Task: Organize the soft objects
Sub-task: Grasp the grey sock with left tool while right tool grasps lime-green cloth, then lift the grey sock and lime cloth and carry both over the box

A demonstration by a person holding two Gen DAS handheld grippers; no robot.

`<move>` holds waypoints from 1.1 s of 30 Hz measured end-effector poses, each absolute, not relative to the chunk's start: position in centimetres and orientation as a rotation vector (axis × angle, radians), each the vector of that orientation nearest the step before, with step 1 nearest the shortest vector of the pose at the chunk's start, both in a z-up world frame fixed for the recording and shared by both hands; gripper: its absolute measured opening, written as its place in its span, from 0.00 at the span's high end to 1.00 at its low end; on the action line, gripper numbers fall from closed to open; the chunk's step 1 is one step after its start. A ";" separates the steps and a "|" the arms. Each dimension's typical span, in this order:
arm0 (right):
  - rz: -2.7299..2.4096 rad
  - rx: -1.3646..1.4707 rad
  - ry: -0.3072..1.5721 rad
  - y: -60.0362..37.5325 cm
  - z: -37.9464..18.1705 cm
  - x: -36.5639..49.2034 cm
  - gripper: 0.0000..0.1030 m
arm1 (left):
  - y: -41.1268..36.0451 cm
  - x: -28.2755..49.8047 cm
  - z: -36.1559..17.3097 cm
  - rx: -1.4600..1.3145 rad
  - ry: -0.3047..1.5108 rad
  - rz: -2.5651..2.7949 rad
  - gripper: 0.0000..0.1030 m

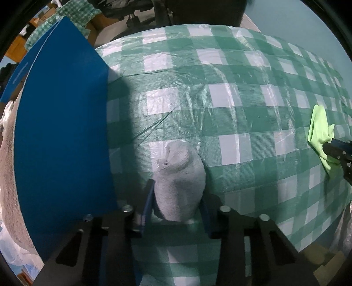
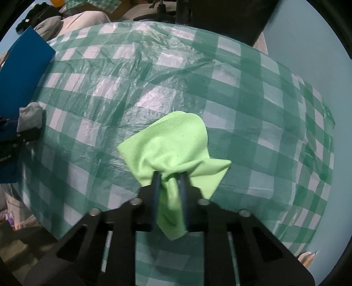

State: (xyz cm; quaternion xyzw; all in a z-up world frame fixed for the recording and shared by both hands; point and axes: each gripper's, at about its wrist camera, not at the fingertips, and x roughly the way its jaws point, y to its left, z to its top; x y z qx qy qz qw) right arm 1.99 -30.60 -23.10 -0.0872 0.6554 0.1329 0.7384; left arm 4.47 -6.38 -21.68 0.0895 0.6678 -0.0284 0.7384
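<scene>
My left gripper (image 1: 177, 189) is shut on a grey rolled sock (image 1: 178, 182) and holds it just above the checked tablecloth, right beside the blue box (image 1: 61, 132). The sock also shows at the far left of the right wrist view (image 2: 29, 117). My right gripper (image 2: 169, 178) is shut on a lime green cloth (image 2: 173, 143), which bunches between the fingers and hangs over the middle of the table. The green cloth also shows at the right edge of the left wrist view (image 1: 319, 132).
A green and white checked plastic tablecloth (image 2: 242, 88) covers the table. The blue box (image 2: 24, 72) stands at the table's left edge. Clothes and a pale fabric pile (image 1: 8, 165) lie past the box on the left. A dark chair (image 2: 220, 17) stands behind the table.
</scene>
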 end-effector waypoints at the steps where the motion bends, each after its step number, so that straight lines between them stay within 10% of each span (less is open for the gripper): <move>1: 0.293 -0.190 1.437 -30.4 -23.0 2.0 0.92 | -6.3 4.4 -21.6 0.198 1.465 -0.067 0.71; 33: 0.408 -0.060 1.285 -28.4 -11.4 1.7 0.94 | -5.8 2.4 -10.9 0.109 1.286 -0.147 0.76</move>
